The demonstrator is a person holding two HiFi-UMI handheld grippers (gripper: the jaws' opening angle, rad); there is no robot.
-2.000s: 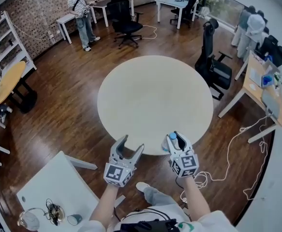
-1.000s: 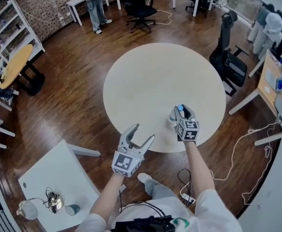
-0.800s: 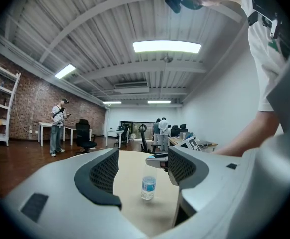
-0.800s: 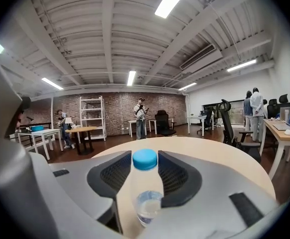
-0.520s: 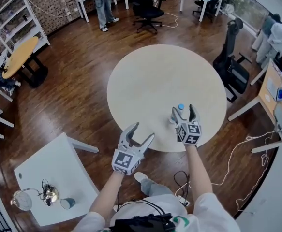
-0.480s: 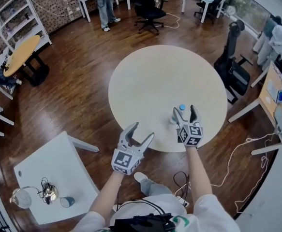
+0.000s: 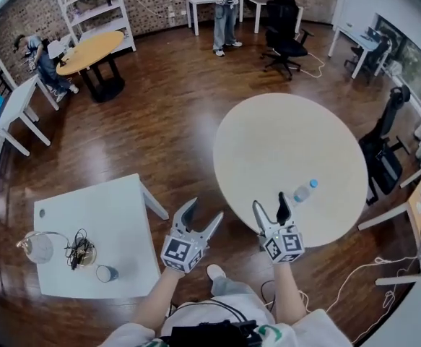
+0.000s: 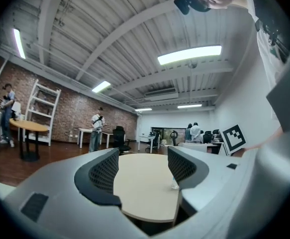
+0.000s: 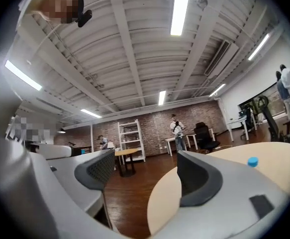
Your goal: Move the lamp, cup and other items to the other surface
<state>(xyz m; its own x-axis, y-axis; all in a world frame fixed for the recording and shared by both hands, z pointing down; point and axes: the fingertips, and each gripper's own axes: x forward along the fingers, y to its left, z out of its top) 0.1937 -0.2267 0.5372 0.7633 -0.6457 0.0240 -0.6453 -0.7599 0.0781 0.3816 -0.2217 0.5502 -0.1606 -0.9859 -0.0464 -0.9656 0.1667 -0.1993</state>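
Now, with left gripper (image 7: pixel 204 210) and right gripper (image 7: pixel 271 201) empty, fingers wide, the right's just opened, turn slowly and line up on the cup (image 7: pixel 107 273) on the white counter (image 7: pixel 102 215).

The head view looks steeply down from overhead on the round table (image 7: pixel 289 150) and white table (image 7: pixel 87 223). Both gripper views sit low and look level: the left across the round table, the right toward the brick wall (image 9: pixel 154 128). All three show the bottle (image 7: pixel 303 191).
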